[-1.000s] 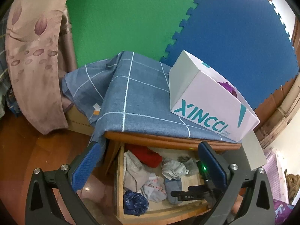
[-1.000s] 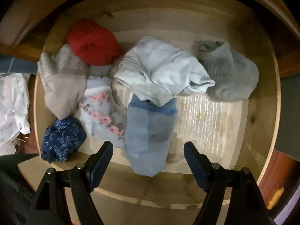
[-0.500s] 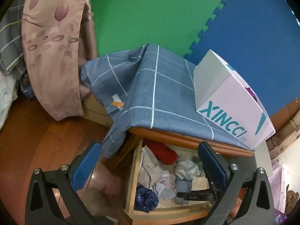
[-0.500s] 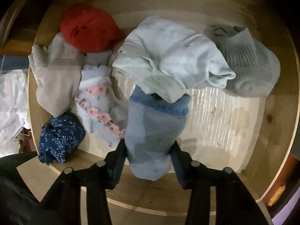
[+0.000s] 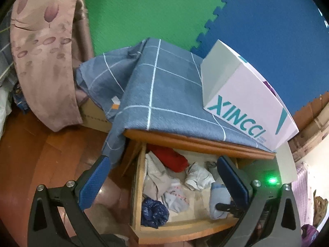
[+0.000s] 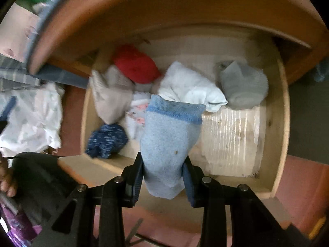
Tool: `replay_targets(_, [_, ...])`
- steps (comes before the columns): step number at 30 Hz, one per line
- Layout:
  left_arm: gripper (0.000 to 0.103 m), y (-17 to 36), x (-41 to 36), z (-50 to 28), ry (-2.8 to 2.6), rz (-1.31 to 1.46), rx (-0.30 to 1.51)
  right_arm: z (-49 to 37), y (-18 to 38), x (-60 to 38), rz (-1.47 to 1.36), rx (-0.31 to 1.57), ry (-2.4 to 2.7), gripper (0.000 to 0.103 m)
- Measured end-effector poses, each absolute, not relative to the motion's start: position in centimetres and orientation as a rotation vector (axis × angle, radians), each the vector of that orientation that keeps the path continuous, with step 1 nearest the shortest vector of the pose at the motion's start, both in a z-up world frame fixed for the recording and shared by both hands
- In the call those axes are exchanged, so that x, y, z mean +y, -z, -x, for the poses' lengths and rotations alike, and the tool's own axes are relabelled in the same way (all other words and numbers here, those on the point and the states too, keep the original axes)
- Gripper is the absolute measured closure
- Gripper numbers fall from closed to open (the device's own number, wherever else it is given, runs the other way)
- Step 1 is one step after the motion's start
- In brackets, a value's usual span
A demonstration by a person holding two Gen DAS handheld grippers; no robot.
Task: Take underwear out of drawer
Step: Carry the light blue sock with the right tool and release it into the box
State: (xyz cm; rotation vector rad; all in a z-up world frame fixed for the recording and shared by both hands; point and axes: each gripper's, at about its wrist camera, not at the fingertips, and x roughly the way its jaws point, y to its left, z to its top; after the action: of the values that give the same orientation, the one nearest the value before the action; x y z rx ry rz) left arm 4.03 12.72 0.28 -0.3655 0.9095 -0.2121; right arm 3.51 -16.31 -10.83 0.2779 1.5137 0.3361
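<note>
Clamped between the right hand-held gripper [image 6: 162, 180], a soft knitted blue sock [image 6: 170, 144] is held above the wooden drawer [image 6: 284, 123]; crumpled white cloth [image 6: 191, 86] behind; left hand-held gripper [image 5: 164, 181] spread, empty.

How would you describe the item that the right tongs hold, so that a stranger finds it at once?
Look in the open wooden drawer under the checked blue cloth. At its front, the right tongs pinch a light blue knitted fabric piece. Only this piece has a darker blue band along its top edge, unlike the white and grey bundles behind.
</note>
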Motion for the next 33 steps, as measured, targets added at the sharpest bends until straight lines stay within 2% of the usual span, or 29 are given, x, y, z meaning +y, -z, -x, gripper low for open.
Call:
replay_targets(5, [0.001,-0.1,12.4,-4.0,0.253,0.389,0.922,-2.0,6.6,-17.2,-0.367,1.416,-0.385,0.068])
replay_targets(13, [0.0,-1.9,13.4,-2.8,0.191,0.409,0.77,-0.7,-5.7,-19.9,-0.401,1.163,-0.435,0.068])
replay_targets(16, [0.0,-1.9,14.7,-2.4,0.198,0.517,0.721,-2.0,-10.5,-20.9,-0.381,1.065,-0.424,0.068])
replay_targets(20, [0.001,-2.1,14.8,-2.6,0.19,0.484,0.727,-5.6,-15.7,-22.8,-0.331,0.965,-0.372,0.068])
replay_targets(26, [0.0,-3.2,11.7,-1.7,0.172,0.262,0.669,-12.7,-16.5,-24.2,-0.254,0.976,-0.264,0.068])
replay_targets(33, [0.0,-2.9,8.9,-1.7,0.176,0.084,0.707,-17.1,-10.8,-25.9,-0.157,1.073,-0.111,0.068])
